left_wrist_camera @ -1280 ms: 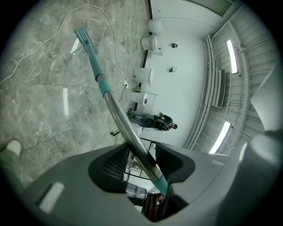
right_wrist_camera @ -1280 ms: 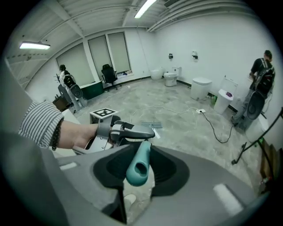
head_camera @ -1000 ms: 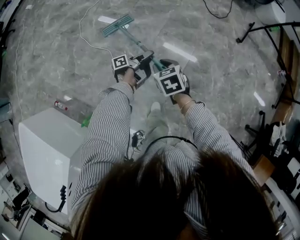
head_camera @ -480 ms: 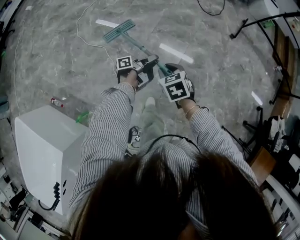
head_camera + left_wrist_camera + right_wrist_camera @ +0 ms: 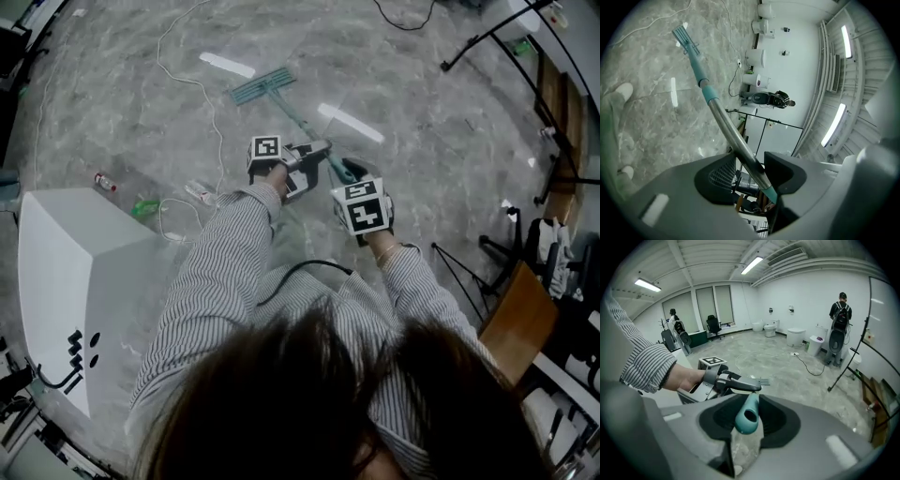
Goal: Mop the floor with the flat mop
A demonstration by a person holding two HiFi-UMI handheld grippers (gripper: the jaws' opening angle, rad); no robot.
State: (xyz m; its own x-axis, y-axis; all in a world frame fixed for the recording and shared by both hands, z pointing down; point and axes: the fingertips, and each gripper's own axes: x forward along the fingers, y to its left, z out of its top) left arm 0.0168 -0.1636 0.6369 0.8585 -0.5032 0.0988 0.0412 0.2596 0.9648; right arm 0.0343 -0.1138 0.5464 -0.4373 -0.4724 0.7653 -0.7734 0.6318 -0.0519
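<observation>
While the left gripper (image 5: pixel 311 154) clamps the metal shaft and the right gripper (image 5: pixel 349 176) pinches the teal top end, the flat mop (image 5: pixel 263 85) slants away from the person, head flat on the floor (image 5: pixel 422 112), pointing up-left in the head view.

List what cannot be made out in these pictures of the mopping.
1. Mop head: too small in the head view to tell whether it lies flat on the floor.
2. Mop handle: in the right gripper view, the left gripper covers nearly all of it.
3. Bottle: label too small in the head view.
</observation>
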